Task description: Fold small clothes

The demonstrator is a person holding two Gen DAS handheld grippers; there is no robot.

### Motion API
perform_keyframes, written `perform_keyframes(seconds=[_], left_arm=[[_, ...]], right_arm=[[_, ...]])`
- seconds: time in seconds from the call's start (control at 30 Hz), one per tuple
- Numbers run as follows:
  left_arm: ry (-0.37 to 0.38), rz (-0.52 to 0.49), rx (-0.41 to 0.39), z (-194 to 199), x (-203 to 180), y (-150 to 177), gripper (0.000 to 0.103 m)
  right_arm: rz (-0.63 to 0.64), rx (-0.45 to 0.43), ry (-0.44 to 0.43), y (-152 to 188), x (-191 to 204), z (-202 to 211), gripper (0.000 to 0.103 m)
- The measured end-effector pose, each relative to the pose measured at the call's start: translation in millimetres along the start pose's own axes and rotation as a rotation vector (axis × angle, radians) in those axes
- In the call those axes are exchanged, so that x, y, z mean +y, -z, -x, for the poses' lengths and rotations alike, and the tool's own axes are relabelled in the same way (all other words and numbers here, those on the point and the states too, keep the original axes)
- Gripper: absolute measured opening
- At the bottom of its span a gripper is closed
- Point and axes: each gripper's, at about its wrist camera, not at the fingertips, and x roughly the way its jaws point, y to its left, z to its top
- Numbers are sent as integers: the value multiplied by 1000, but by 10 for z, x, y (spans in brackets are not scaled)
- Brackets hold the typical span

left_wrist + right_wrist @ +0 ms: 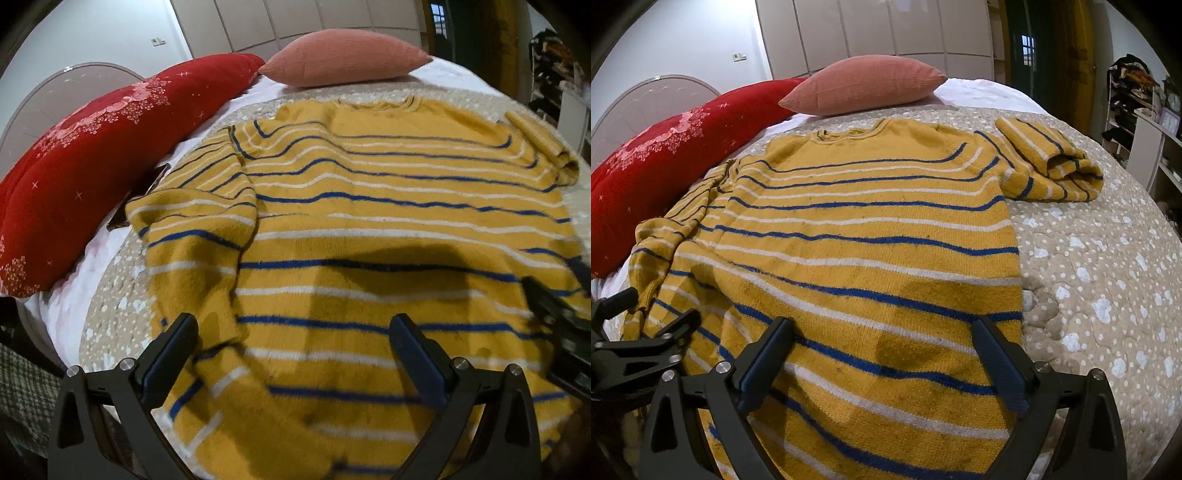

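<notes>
A yellow sweater with blue and white stripes (369, 221) lies flat on the bed, neck at the far end; it also fills the right wrist view (868, 229). Its left sleeve (192, 229) is folded in beside the body, and its right sleeve (1052, 162) is bunched at the far right. My left gripper (295, 332) is open just above the sweater's lower left part, holding nothing. My right gripper (882, 339) is open above the lower hem area, holding nothing. The right gripper shows at the right edge of the left wrist view (561, 325), and the left gripper at the left edge of the right wrist view (639, 343).
The bed has a beige dotted quilt (1089, 277). A red floral pillow (85, 158) lies along the left and a pink pillow (343, 55) at the far end. A dark flat object (147, 188) lies between the red pillow and the sleeve. Shelves (1145, 122) stand at the right.
</notes>
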Motion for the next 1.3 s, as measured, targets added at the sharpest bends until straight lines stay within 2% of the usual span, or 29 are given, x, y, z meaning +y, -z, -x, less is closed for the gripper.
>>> perform_keyframes(seconds=[0.13,0.27,0.4,0.5,0.57,0.6,0.63,0.67,0.7,0.73,0.8,0.87,0.9,0.97,1.0,1.03,1.07,1.1,1.2,1.27,1.3], left_arm=[[51,69,-57,306,293,36,103],[31,180,-92,459,758,56,103],[22,273,-18,254,1134,123,103],[107,323,43,86,1219,179,103],[162,324,69,16,1116,212,102],[186,313,86,-22,1042,208,91],[206,302,99,-42,988,206,63],[216,285,123,-77,903,202,51],[183,277,139,-83,856,179,40],[170,282,136,-61,857,170,23],[127,302,140,20,957,172,15],[89,345,134,122,1158,221,15],[54,373,146,149,1299,267,5],[-41,401,137,220,1507,340,6],[-34,426,142,245,1607,399,7],[5,465,161,249,1715,464,5],[-3,485,165,268,1789,514,5],[-14,492,148,322,1839,555,5],[11,500,81,543,1872,600,6],[26,482,45,664,1821,552,11],[29,472,37,679,1777,519,24]], right_arm=[[9,-7,-1,25,-11,6,100],[16,-13,6,44,-10,-12,102],[26,-5,18,23,17,-36,102],[27,4,27,2,25,-50,102],[31,7,35,-8,34,-47,102],[33,8,37,-19,51,-48,102],[33,10,33,-30,44,-28,102],[27,12,19,-46,31,10,102],[15,13,2,-69,30,52,101],[-2,6,-23,-87,7,132,99],[-16,-42,-60,-128,-51,371,96],[5,-105,-31,-150,-110,637,96],[15,-134,-5,-142,-162,774,96],[4,-144,35,-75,-317,943,97],[-8,-130,46,-34,-383,970,97],[-27,-103,44,19,-468,965,97],[-46,-75,27,78,-538,942,97],[-63,-51,8,119,-579,914,97],[-117,41,-73,311,-600,753,97],[-146,93,-125,416,-527,609,96],[-142,91,-120,456,-446,571,96]])
